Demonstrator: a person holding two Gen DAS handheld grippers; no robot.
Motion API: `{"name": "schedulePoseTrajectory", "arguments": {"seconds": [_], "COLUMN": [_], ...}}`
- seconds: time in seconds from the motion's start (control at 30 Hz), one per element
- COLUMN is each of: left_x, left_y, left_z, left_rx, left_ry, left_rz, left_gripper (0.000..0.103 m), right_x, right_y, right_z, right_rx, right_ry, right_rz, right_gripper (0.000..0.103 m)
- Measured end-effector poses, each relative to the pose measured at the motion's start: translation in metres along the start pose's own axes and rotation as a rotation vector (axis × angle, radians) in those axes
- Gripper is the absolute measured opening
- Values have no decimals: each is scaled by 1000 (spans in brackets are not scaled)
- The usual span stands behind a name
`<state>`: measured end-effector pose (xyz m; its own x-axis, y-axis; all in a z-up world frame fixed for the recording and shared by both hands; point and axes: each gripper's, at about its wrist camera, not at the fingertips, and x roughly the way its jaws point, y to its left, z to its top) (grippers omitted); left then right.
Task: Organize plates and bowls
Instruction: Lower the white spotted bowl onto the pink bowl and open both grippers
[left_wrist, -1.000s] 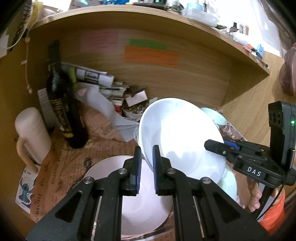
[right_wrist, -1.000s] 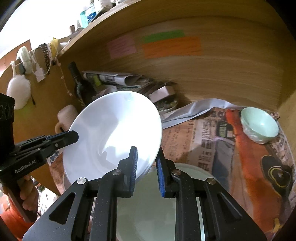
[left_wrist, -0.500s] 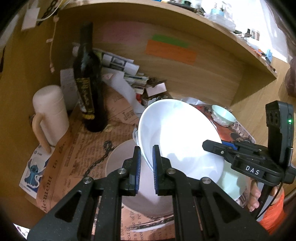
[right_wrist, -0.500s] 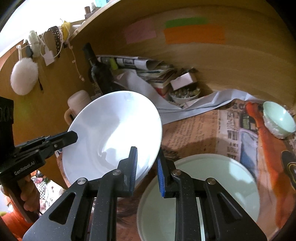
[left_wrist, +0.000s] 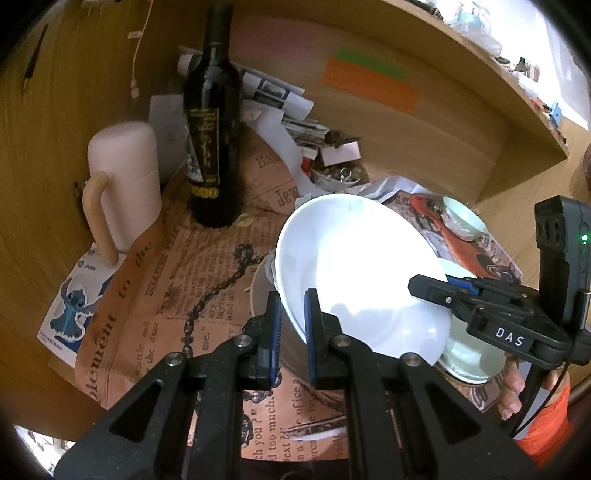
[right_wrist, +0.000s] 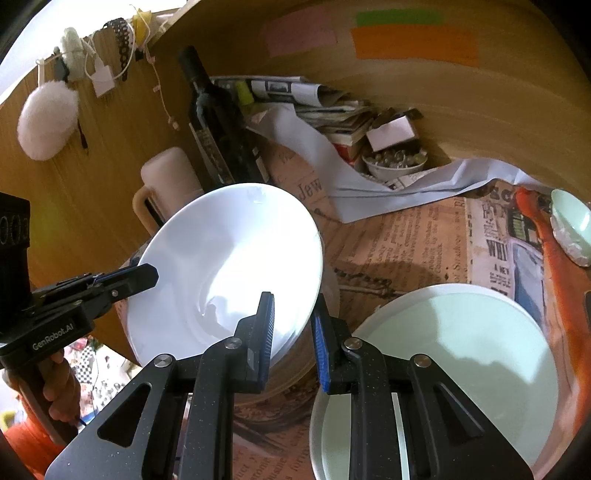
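Both grippers hold one large white bowl (left_wrist: 354, 273), tilted, above the newspaper-covered desk. My left gripper (left_wrist: 291, 321) is shut on its near rim; my right gripper (left_wrist: 436, 291) clamps the opposite rim. In the right wrist view the bowl (right_wrist: 225, 266) sits between my right gripper (right_wrist: 291, 325) and the left gripper (right_wrist: 129, 277). A pale green plate (right_wrist: 454, 354) lies on the desk under the right gripper. A plate (left_wrist: 266, 295) lies under the bowl, mostly hidden. A small green bowl (right_wrist: 570, 225) sits at the far right.
A dark wine bottle (left_wrist: 212, 140) and a cream mug (left_wrist: 122, 177) stand at the back left. Rolled newspapers (right_wrist: 295, 92), a blue-white sheet (right_wrist: 369, 192) and a small dish of bits (right_wrist: 393, 162) crowd the back wall. Wooden walls enclose the left and rear.
Both grippers have risen and pulled back with the white bowl held between them. More of the desk, bottle and green plate shows now.
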<state>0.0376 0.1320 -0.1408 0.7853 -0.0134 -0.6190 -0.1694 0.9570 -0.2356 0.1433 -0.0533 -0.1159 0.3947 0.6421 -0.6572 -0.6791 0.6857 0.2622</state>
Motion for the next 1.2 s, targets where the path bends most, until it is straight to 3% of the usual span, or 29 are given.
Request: {"name": "schedulePoseTrajectory", "arguments": {"seconds": [0.73,0.9,1.2], "left_x": [13,9,9], "left_y": [1,2,-2], "left_z": [-6,-5,-2], "left_rx": [37,55,63], "left_ry": [42,36,23], "left_rz": [41,57,38], "left_gripper": [10,25,27], "right_x": [14,18,18], "right_y": [4,5,8], "right_z": [-4,-4,-3], "right_rx": [-42,-59,-93], "right_ry": [44,53,44], "right_rz": [-26,-30,-59], "right_gripper": [18,19,24]}}
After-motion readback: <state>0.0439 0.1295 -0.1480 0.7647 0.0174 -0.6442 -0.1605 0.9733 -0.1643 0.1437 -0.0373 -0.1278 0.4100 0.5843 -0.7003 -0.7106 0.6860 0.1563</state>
